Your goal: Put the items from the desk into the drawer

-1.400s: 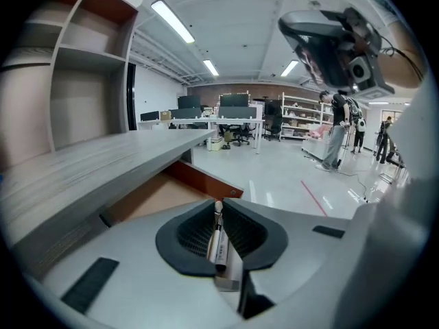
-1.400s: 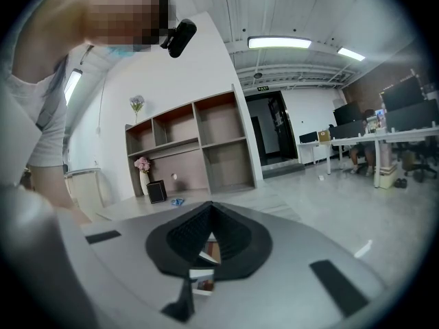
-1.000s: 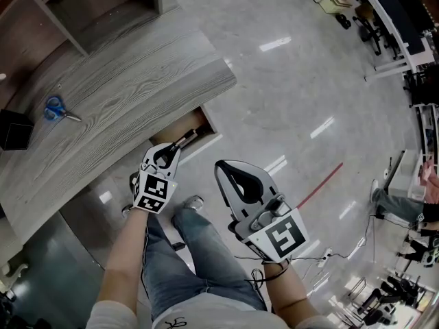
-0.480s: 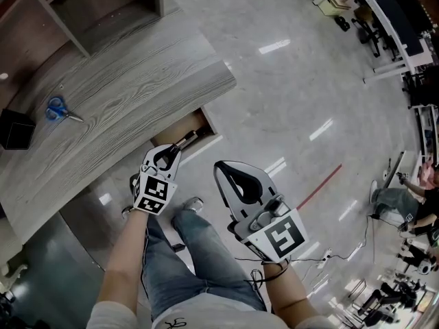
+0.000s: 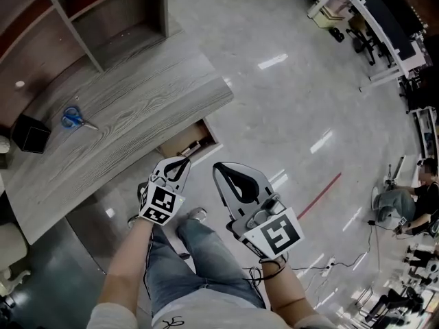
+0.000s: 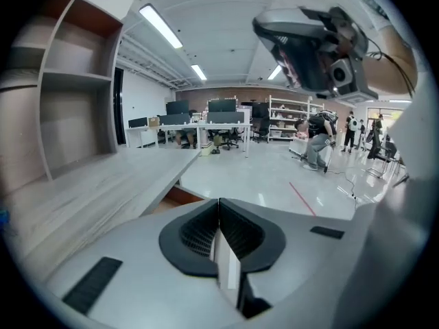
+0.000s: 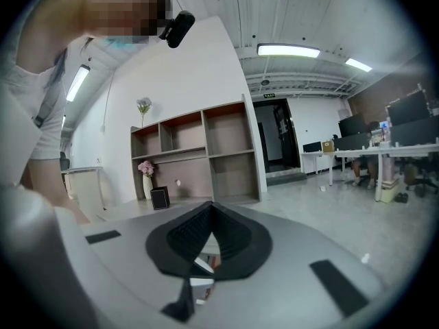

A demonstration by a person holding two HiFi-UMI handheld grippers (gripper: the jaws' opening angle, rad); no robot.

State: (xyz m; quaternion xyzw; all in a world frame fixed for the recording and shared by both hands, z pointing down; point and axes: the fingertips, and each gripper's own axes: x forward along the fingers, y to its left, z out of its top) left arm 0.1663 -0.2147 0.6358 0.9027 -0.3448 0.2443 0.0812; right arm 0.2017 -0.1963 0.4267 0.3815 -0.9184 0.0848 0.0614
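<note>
Well apart: scissors (image 5: 77, 118) and left gripper (image 5: 184, 160)

We're in an open-plan office: far rows of desks (image 6: 185, 130) with monitors (image 6: 223, 106), wheeled chairs (image 6: 259, 130), ceiling strip lights (image 6: 161, 26), polished floor (image 5: 288, 101).

The head view looks steeply down from above on the surface (image 5: 130, 108), the floor (image 5: 274, 101), the left hand-held gripper (image 5: 182, 162) and the right hand-held gripper (image 5: 218, 168). The left gripper view sits low behind its jaws, facing along the surface (image 6: 89, 190) toward far desks (image 6: 206, 125). The right gripper view faces the shelf (image 7: 206, 149). That shelf (image 5: 103, 19) also shows at the head view's top.
</note>
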